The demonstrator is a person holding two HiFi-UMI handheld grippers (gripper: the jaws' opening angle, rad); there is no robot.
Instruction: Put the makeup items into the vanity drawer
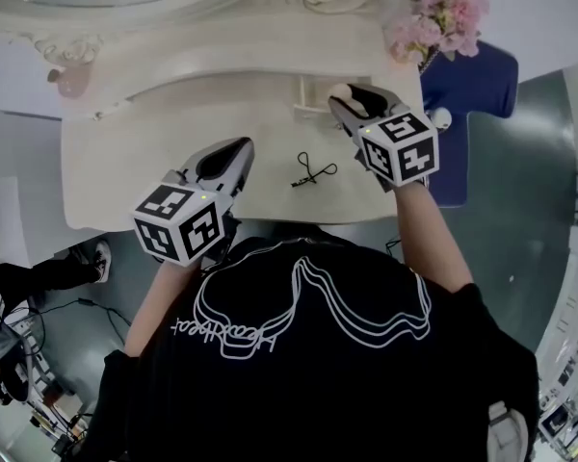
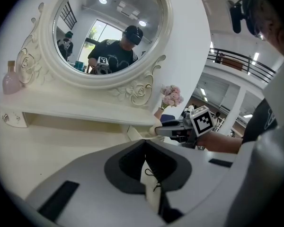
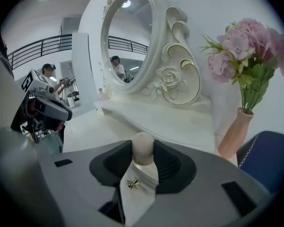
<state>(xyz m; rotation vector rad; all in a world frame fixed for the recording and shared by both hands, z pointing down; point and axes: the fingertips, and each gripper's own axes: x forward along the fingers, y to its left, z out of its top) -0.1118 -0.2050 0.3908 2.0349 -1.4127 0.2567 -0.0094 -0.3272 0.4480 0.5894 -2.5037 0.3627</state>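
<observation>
Gripping a white makeup tube (image 3: 141,174) lengthwise, rounded tip pointing toward the mirror (image 3: 128,41), the right tongs (image 1: 349,96) hover over the counter's (image 1: 125,162) right side; the left tongs (image 1: 233,152), closed and empty, sit near its front edge.

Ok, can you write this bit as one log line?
left gripper: shut, empty | right gripper: shut on white makeup item | eyelash curler: lying on vanity top
</observation>
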